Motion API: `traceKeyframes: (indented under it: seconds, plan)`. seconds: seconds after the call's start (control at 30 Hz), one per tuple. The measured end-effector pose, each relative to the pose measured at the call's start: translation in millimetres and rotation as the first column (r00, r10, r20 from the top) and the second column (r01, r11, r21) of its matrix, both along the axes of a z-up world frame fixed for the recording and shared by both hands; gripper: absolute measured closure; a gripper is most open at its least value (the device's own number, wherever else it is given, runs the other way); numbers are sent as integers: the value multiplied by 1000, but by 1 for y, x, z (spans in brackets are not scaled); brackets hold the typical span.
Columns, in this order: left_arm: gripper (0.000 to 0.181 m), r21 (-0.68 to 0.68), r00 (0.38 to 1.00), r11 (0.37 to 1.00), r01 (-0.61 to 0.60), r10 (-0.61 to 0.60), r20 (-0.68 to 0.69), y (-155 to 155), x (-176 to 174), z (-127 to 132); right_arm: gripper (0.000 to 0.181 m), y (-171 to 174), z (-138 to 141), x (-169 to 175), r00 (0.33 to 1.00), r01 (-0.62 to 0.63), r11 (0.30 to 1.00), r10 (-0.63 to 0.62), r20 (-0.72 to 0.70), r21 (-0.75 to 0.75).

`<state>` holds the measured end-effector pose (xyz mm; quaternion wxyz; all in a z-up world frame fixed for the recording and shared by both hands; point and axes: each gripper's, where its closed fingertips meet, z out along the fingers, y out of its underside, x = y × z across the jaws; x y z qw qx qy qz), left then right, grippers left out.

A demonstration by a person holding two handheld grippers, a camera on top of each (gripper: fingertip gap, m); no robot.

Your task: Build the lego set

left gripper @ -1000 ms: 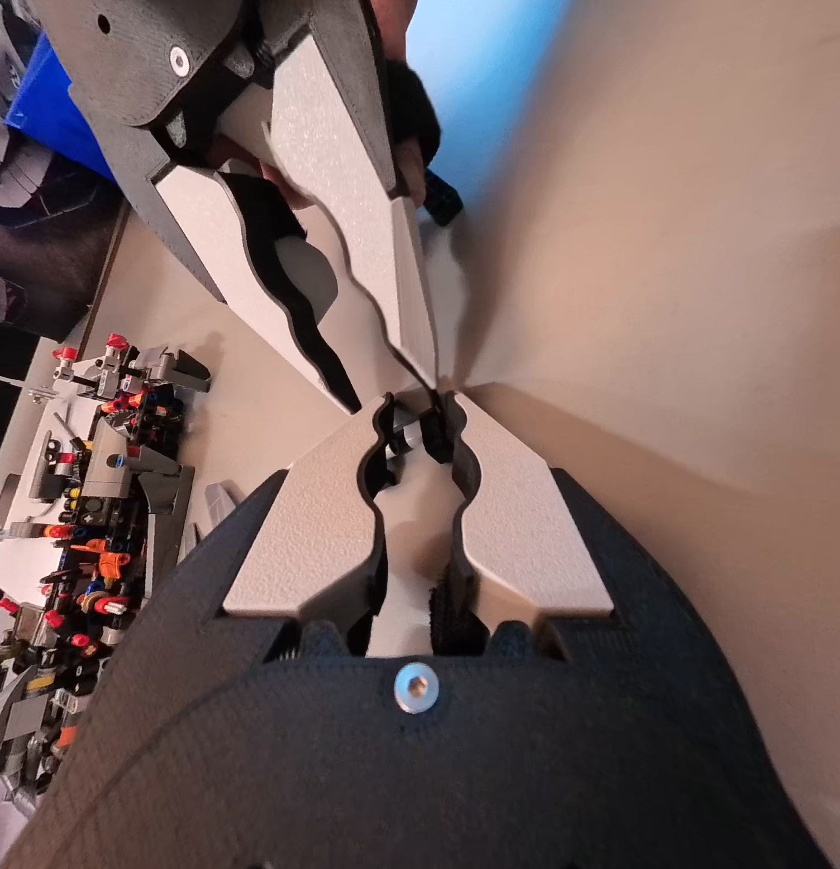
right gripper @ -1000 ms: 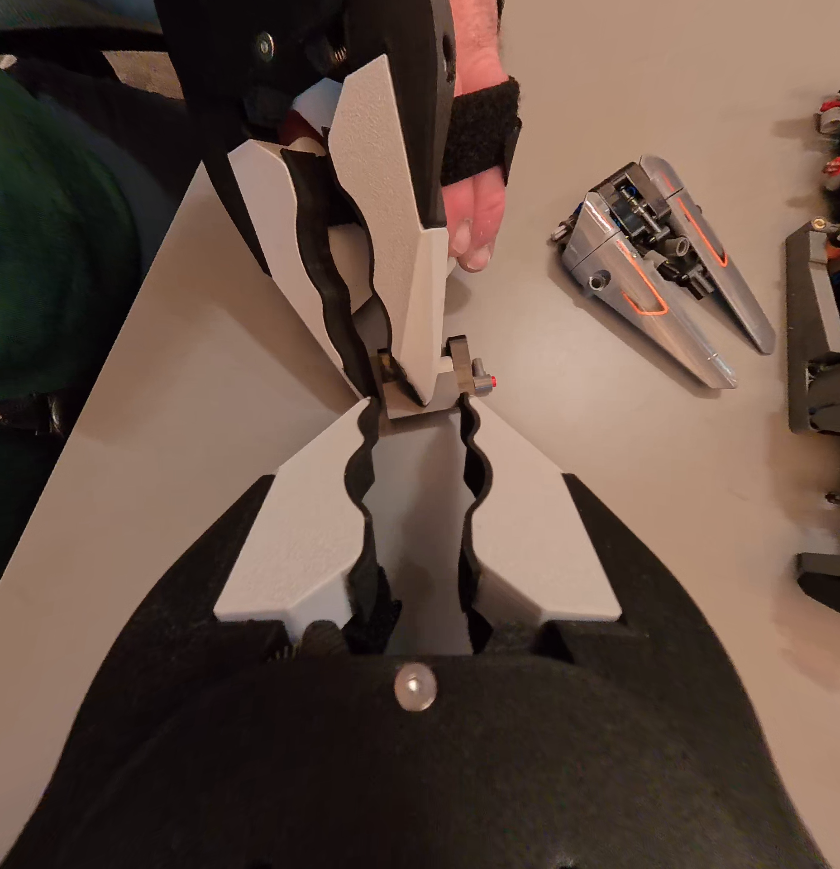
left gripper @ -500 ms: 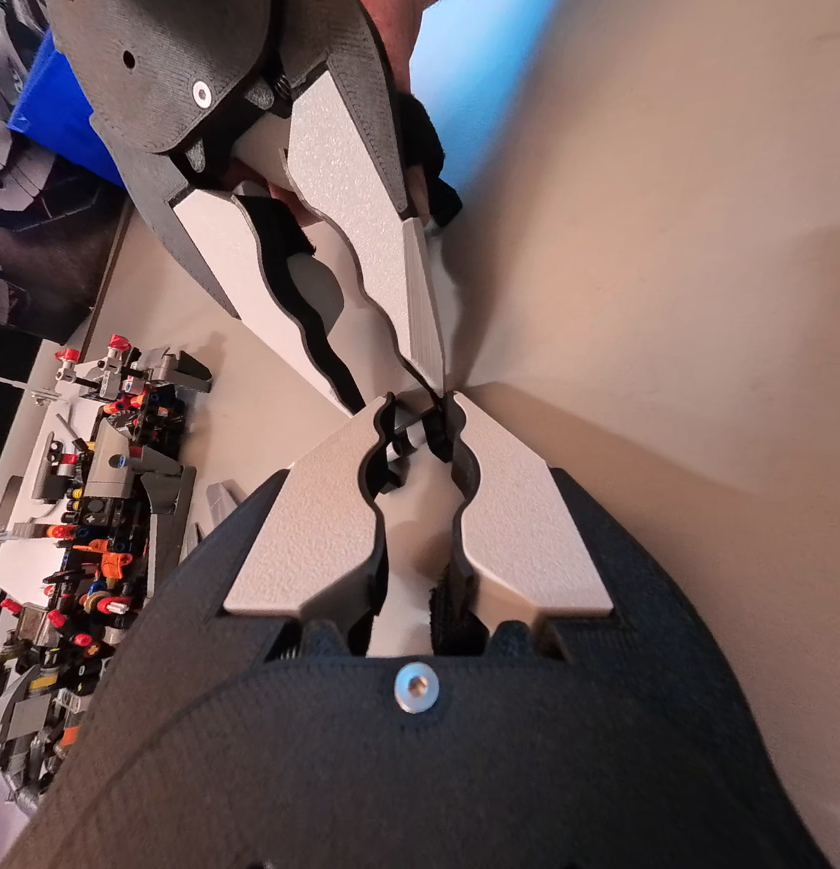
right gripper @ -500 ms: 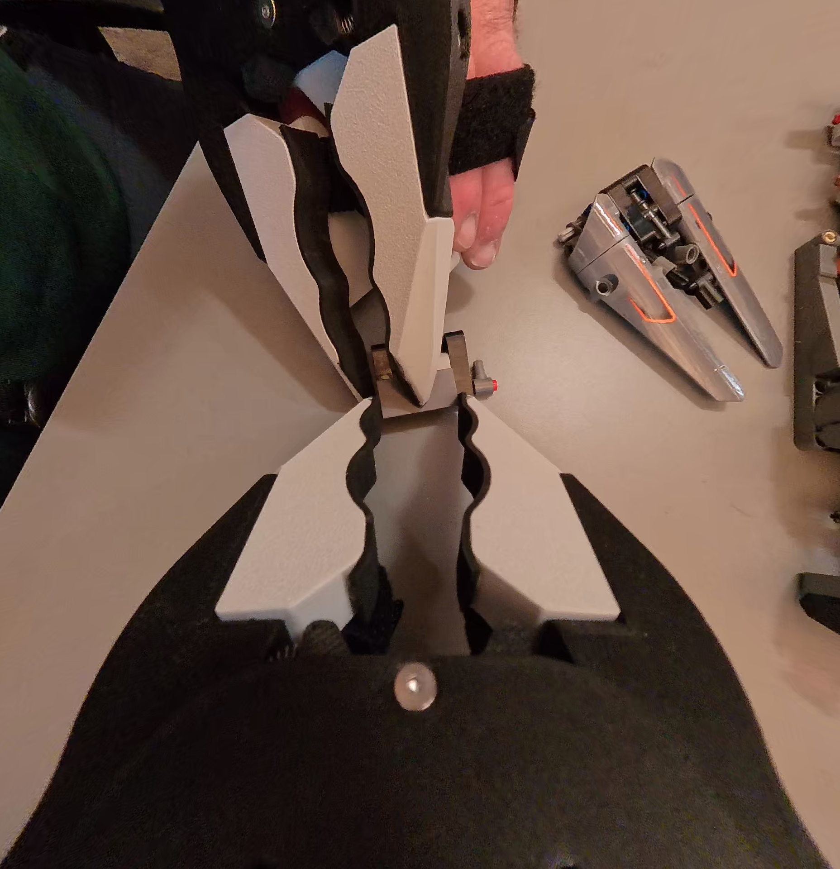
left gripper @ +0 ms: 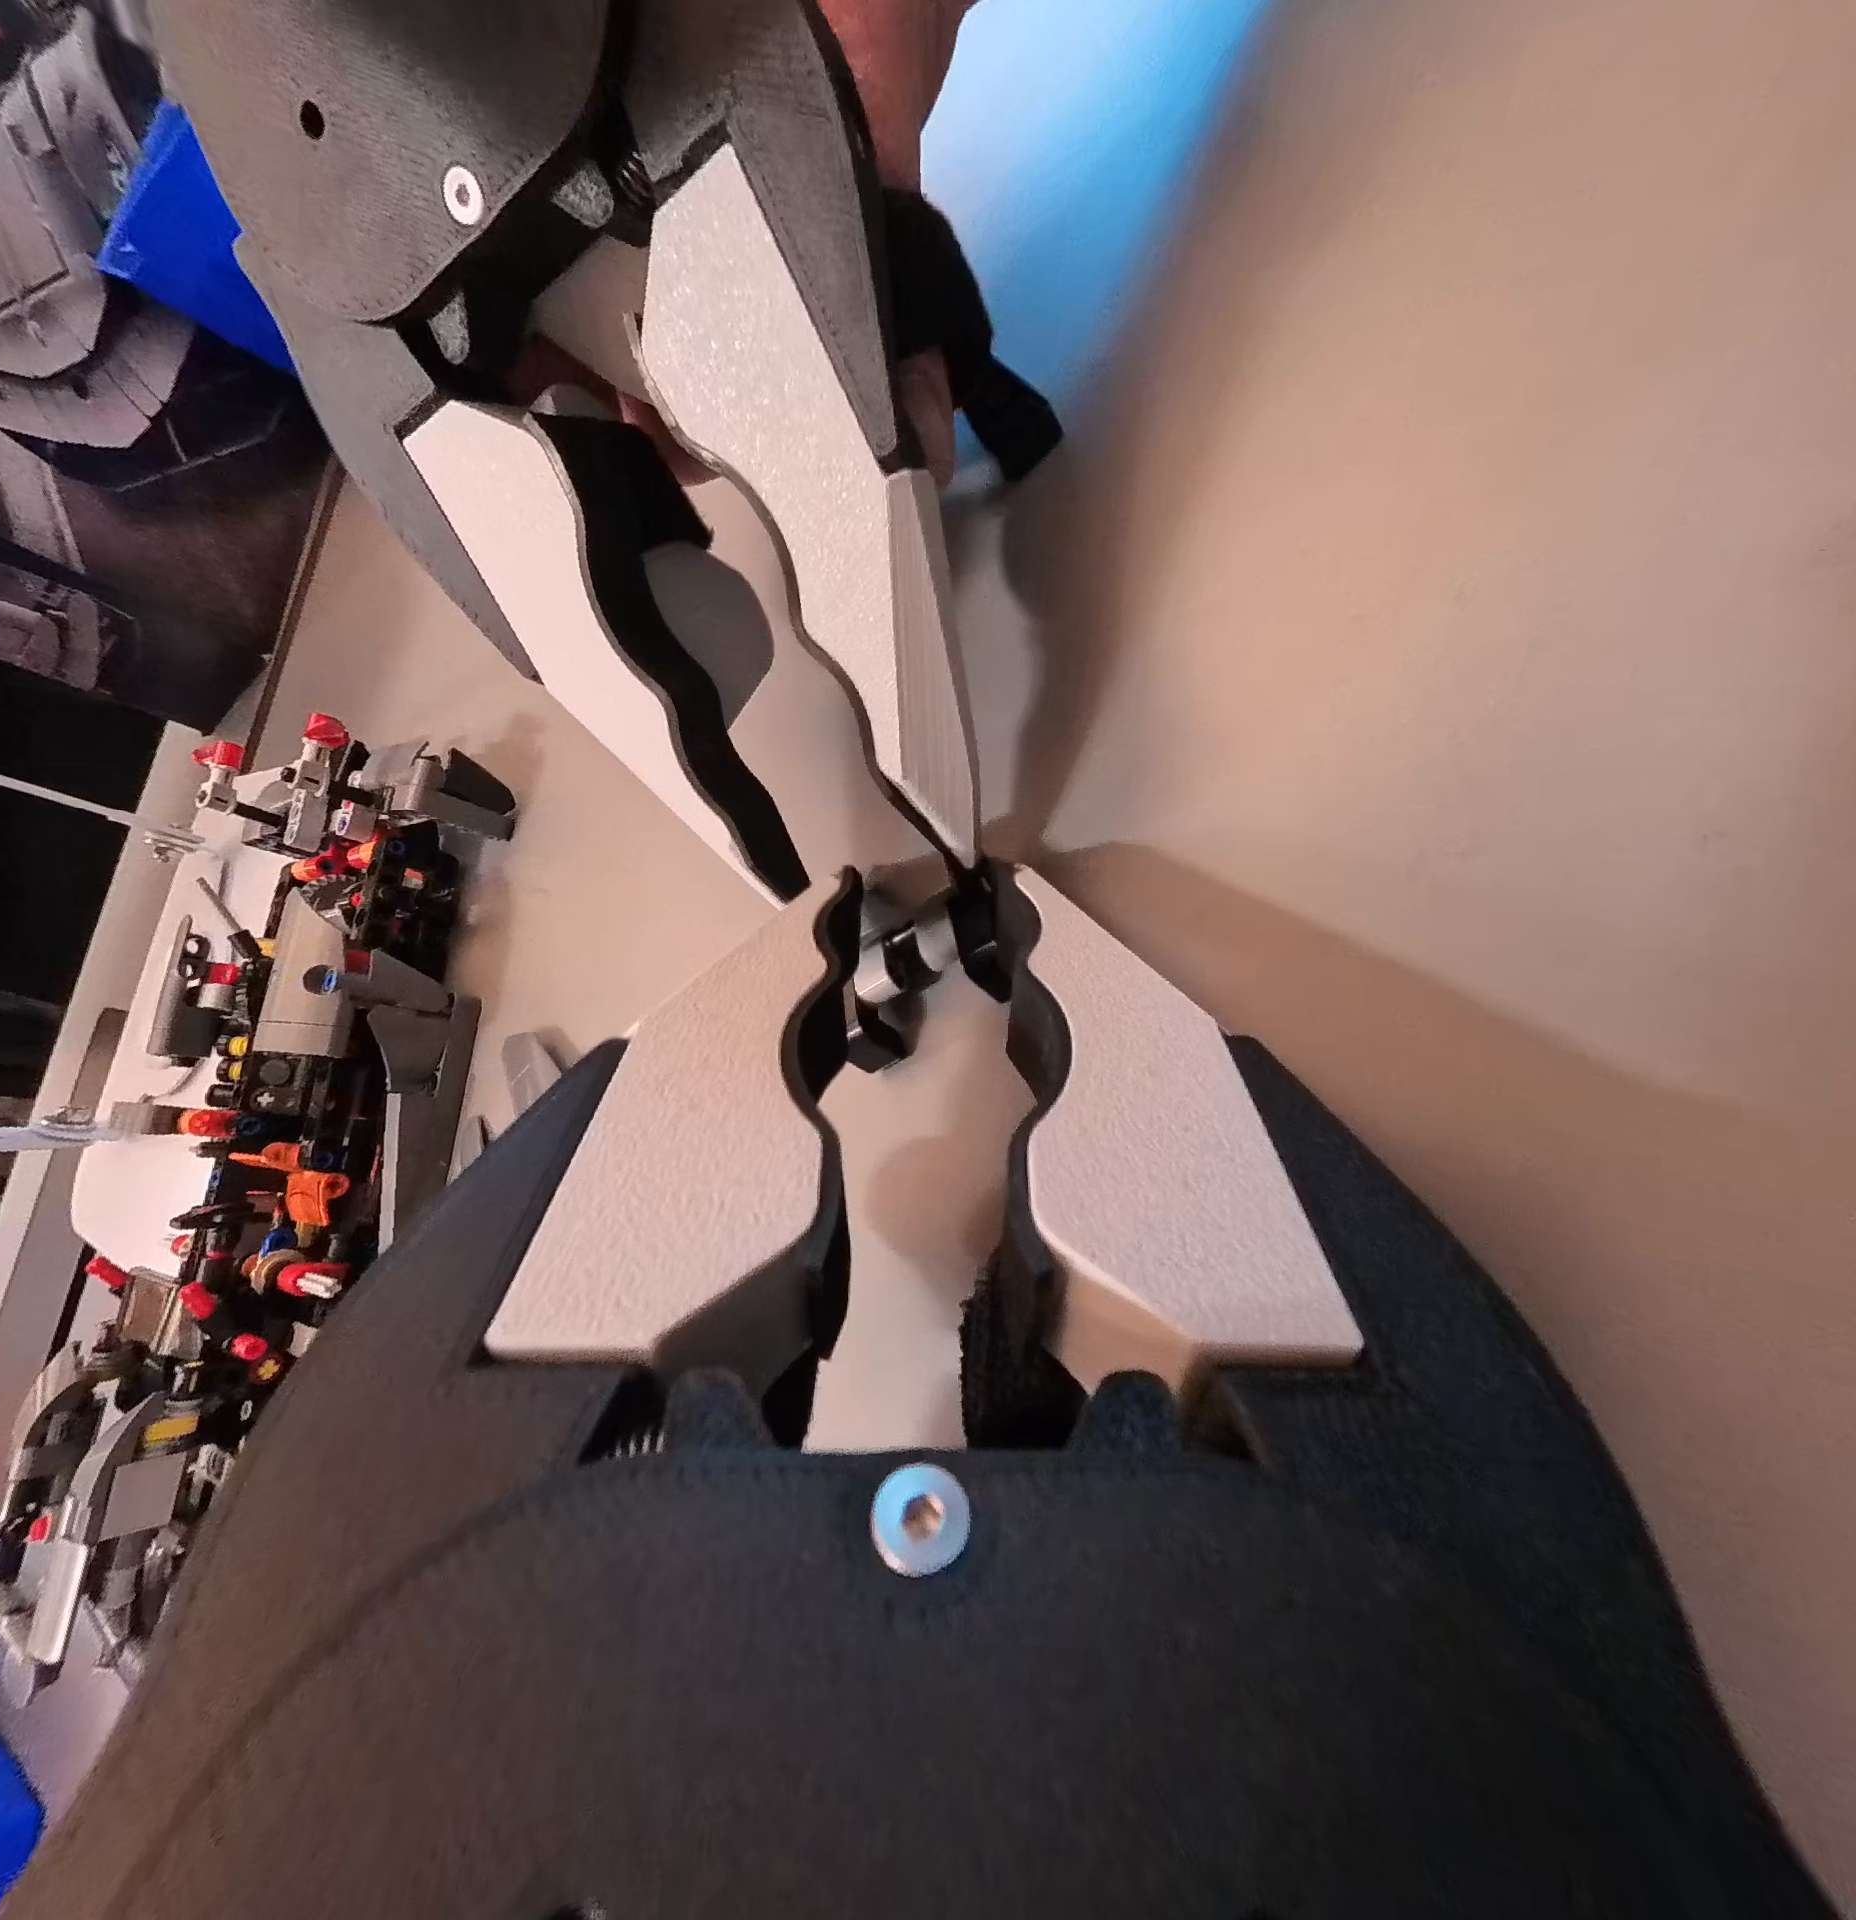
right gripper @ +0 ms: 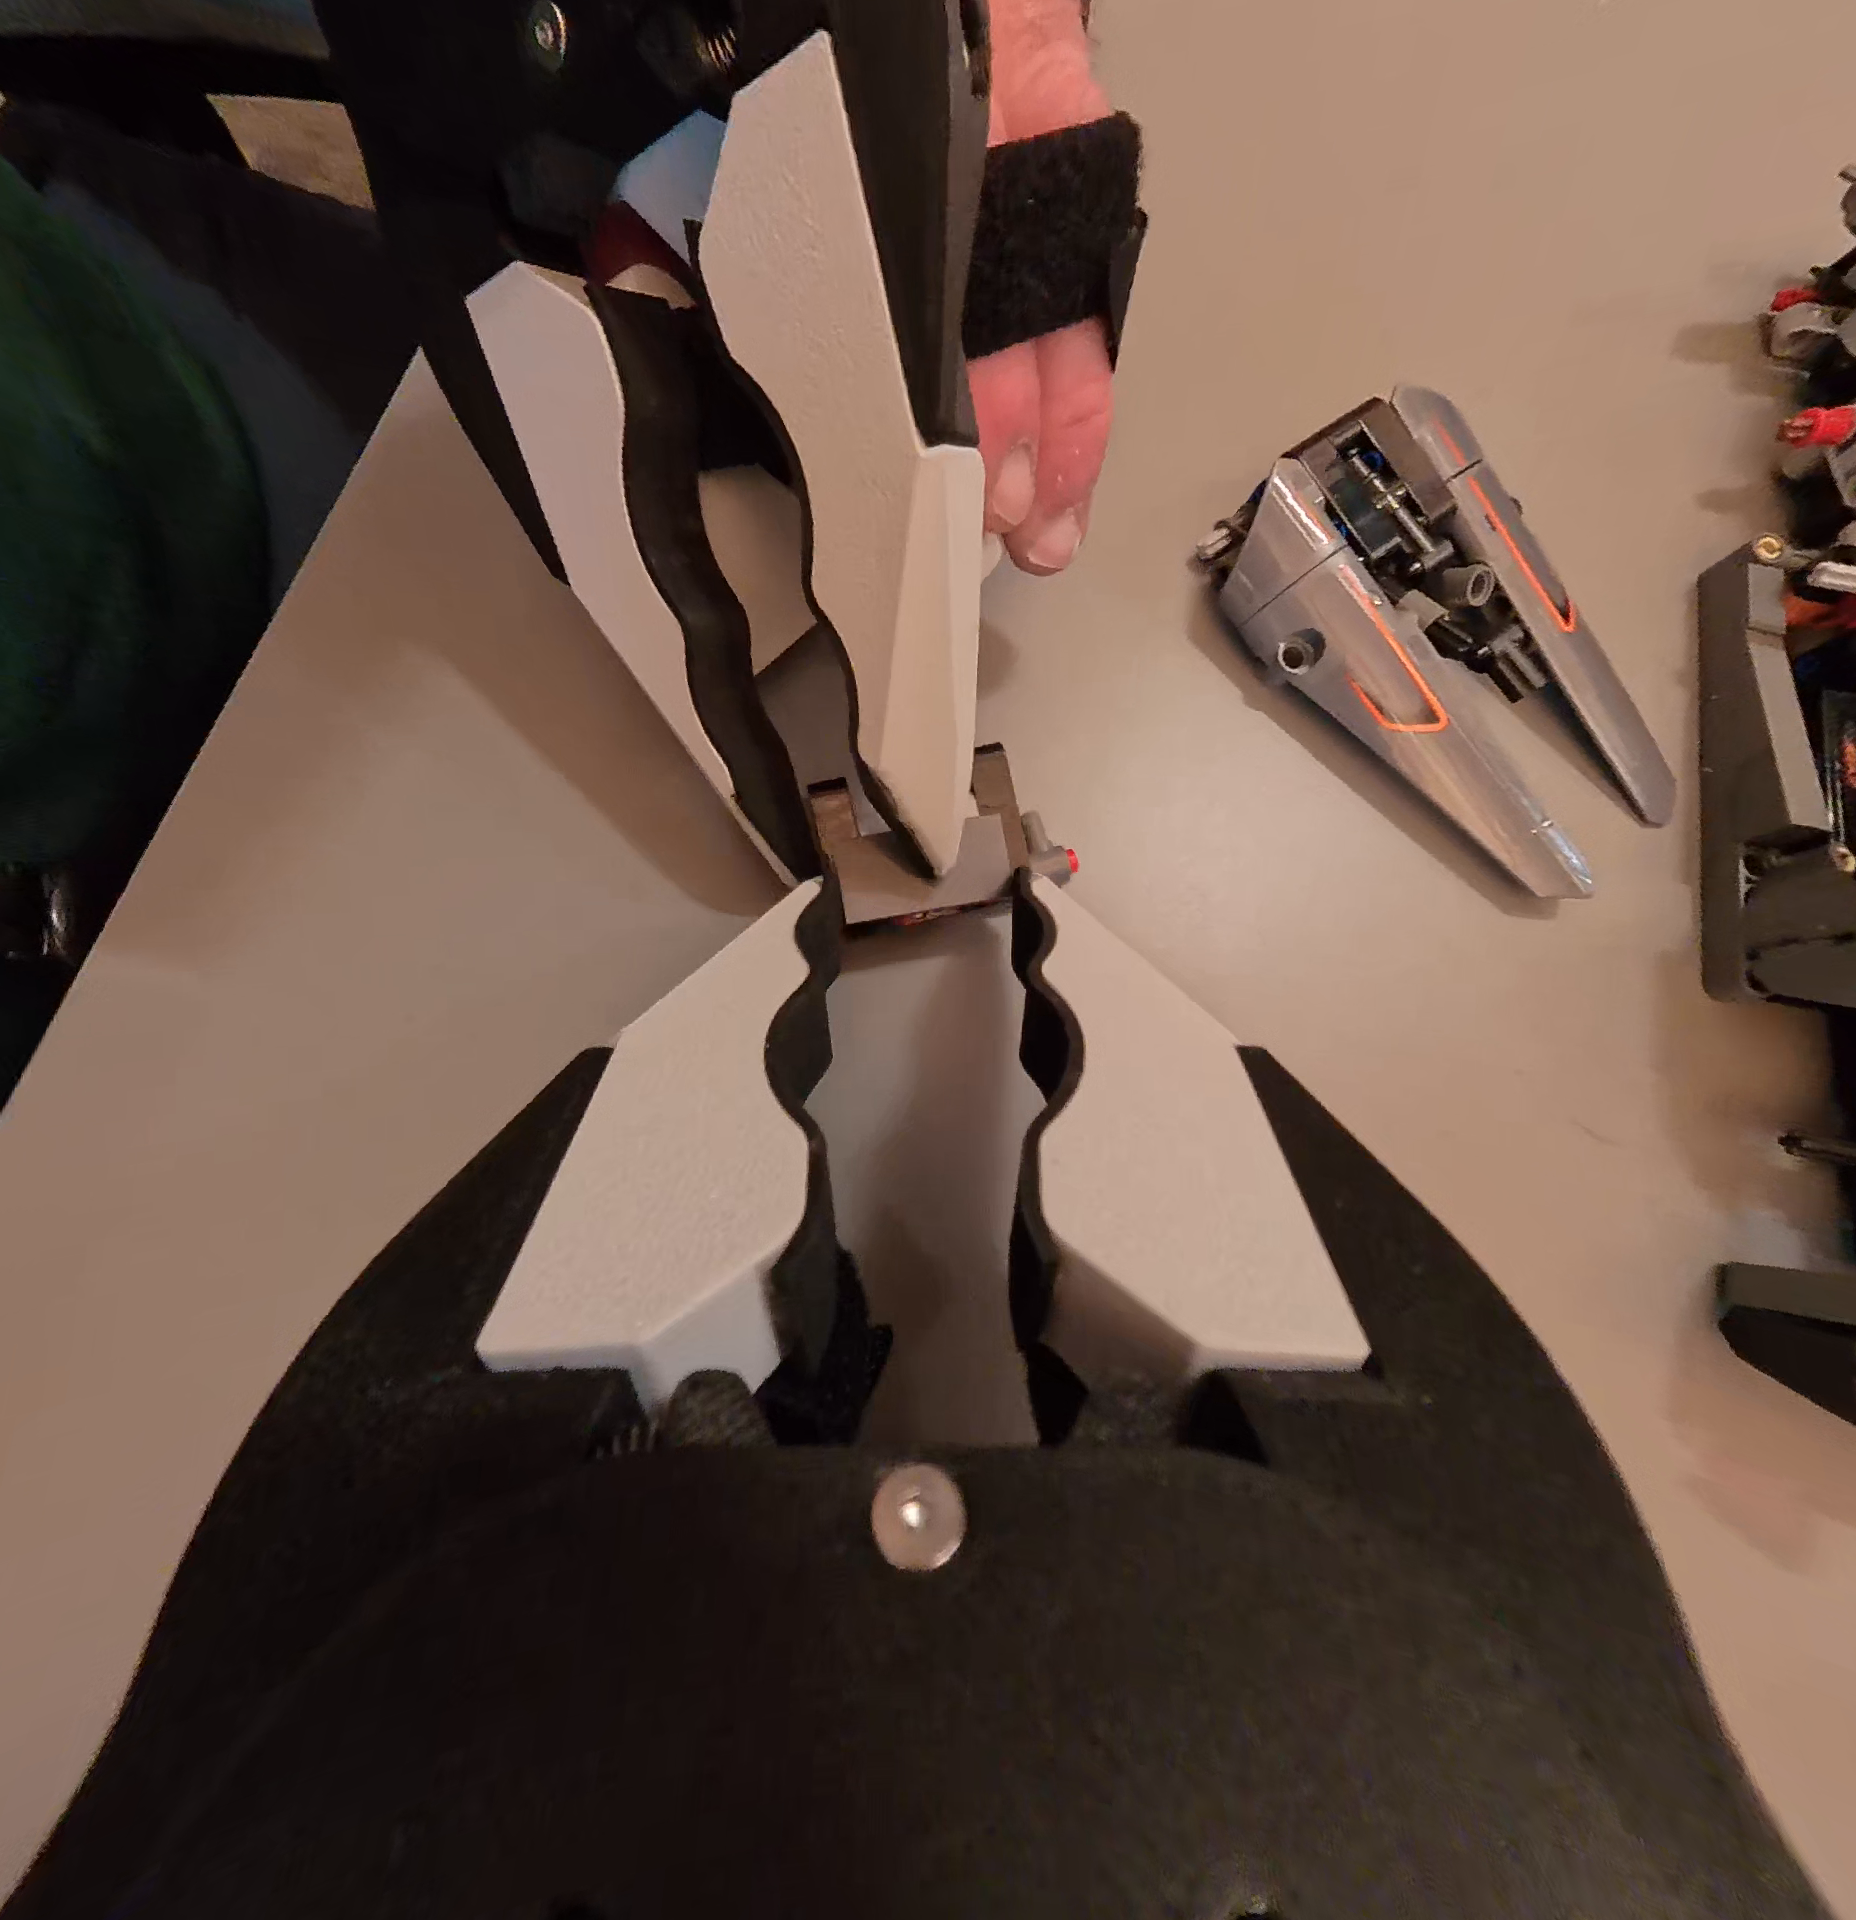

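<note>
— While clamped narrow from both ends, read left to right?
— Green sleeve (right gripper: 82,540); left gripper (right gripper: 862,857) and right gripper (right gripper: 922,904), both pinching small grey piece (right gripper: 971,878) over table (right gripper: 280,935); hand (right gripper: 1049,457); silver wedge (right gripper: 1423,644); larger model (right gripper: 1797,748).
— Blocked?
— Piece's middle, behind a left finger (right gripper: 924,644). Both clamps unchanged from half a second ago.

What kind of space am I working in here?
Likely a hobby or work table indoors: a half-built lego model and a finished grey wedge section lie on it, with a blue bin behind.

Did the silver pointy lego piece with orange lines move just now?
No. The silver pointed lego piece stays equally close to the dark grey lego build.
</note>
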<state>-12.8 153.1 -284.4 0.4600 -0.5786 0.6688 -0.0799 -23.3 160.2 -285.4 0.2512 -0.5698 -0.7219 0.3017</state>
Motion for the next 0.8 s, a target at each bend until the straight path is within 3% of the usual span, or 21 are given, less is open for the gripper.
traceKeyframes:
  seconds: [0.43,0.8]
  plan:
    - [153,51,999,998,-27,29,-31,7,-5,1,150,1,-3,-4,1000,-17,1000,17,-1,-18]
    - [141,-69,987,986,-151,155,51,15,-14,9,151,4,-4,-4,1000,12,998,-13,-10,-58]
